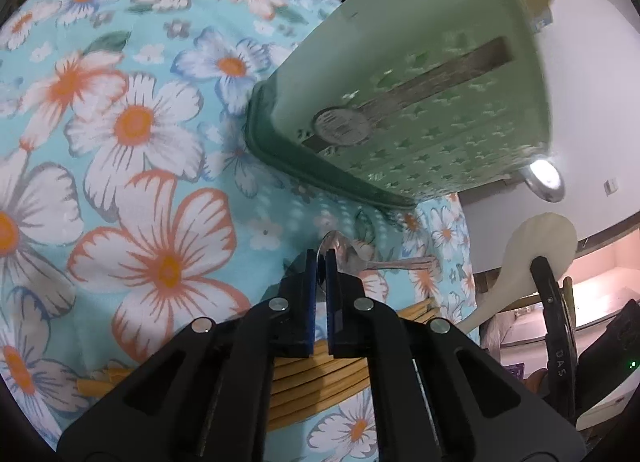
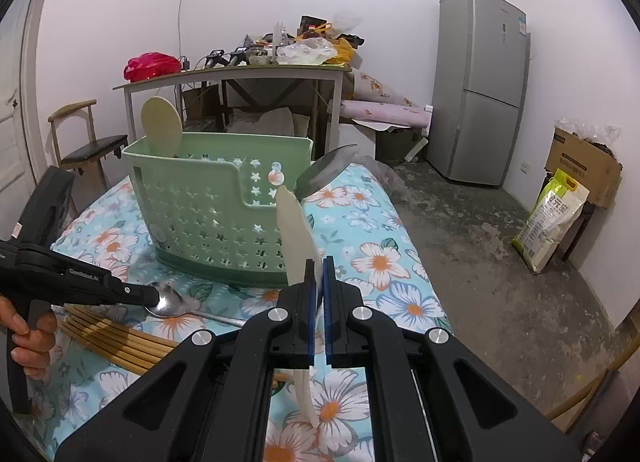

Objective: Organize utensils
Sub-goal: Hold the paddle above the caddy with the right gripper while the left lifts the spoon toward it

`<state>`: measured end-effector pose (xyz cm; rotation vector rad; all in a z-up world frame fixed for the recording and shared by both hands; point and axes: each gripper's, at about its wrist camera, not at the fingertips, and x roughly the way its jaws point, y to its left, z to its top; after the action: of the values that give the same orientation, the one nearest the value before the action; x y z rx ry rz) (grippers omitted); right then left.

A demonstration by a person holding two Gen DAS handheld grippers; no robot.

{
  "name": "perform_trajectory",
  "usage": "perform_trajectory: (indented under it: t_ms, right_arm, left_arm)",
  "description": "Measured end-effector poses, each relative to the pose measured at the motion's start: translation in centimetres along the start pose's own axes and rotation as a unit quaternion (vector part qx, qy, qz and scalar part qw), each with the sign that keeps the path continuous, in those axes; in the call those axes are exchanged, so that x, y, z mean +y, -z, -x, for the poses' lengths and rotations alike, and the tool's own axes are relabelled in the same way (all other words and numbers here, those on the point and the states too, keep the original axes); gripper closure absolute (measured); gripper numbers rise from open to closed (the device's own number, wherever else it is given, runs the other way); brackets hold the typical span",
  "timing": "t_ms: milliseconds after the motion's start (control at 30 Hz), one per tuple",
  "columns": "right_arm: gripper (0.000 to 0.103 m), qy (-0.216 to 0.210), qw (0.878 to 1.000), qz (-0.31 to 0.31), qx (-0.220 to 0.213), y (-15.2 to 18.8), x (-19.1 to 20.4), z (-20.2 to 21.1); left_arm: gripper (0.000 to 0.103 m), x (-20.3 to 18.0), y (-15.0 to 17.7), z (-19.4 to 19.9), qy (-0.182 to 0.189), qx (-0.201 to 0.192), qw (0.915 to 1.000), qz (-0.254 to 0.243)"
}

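A green perforated utensil basket [image 2: 208,206] stands on the flowered cloth; it also fills the upper right of the left wrist view [image 1: 400,102]. A cream spatula [image 2: 162,126] and a steel ladle [image 2: 328,170] stand in it. My left gripper [image 1: 320,258] is shut on the bowl of a steel spoon [image 2: 172,302] lying on the cloth in front of the basket; it also shows in the right wrist view [image 2: 154,296]. My right gripper [image 2: 319,266] is shut on a cream rice paddle [image 2: 298,230], held upright just right of the basket; the paddle also shows in the left wrist view [image 1: 532,246].
A bundle of bamboo chopsticks [image 2: 116,338] lies on the cloth near the front left, under my left gripper [image 1: 316,378]. Behind stand a cluttered table [image 2: 240,74], a chair [image 2: 88,142] and a fridge [image 2: 480,82]. The cloth-covered surface [image 2: 408,258] ends at right, floor beyond.
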<state>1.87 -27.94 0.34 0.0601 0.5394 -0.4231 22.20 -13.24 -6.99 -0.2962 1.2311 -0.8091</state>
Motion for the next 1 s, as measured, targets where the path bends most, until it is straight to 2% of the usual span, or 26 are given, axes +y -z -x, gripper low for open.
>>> perform_trajectory:
  t_ms: [133, 267, 433, 567, 733, 900, 1000]
  right_arm:
    - [0.100, 0.003, 1.000, 0.002, -0.001, -0.1, 0.2, 0.1]
    - [0.100, 0.003, 1.000, 0.000, -0.005, -0.1, 0.3, 0.3]
    - [0.100, 0.004, 1.000, 0.001, -0.007, -0.1, 0.4, 0.4]
    - [0.100, 0.002, 1.000, -0.001, -0.011, -0.3, 0.3, 0.6]
    - [0.100, 0.002, 1.000, 0.000, -0.012, -0.4, 0.4, 0.8]
    - [0.100, 0.001, 1.000, -0.002, -0.010, -0.4, 0.3, 0.8]
    - [0.100, 0.000, 1.000, -0.002, -0.009, -0.5, 0.4, 0.8]
  left_arm:
    - [0.103, -1.8, 0.2, 1.7, -0.009, -0.034, 0.9986, -0.040]
    - [0.103, -4.0, 0.7, 4.0, -0.033, -0.070, 0.9924, -0.096]
    - [0.103, -6.9, 1.6, 7.8, -0.078, -0.132, 0.9720, -0.178]
    - [0.103, -8.2, 2.2, 10.1, -0.092, -0.164, 0.9597, -0.209]
    - [0.103, -9.5, 2.5, 12.7, -0.090, -0.191, 0.9508, -0.227]
    - [0.103, -9.9, 2.1, 15.4, -0.067, -0.212, 0.9504, -0.217]
    - [0.103, -9.9, 1.6, 17.2, -0.041, -0.230, 0.9497, -0.209]
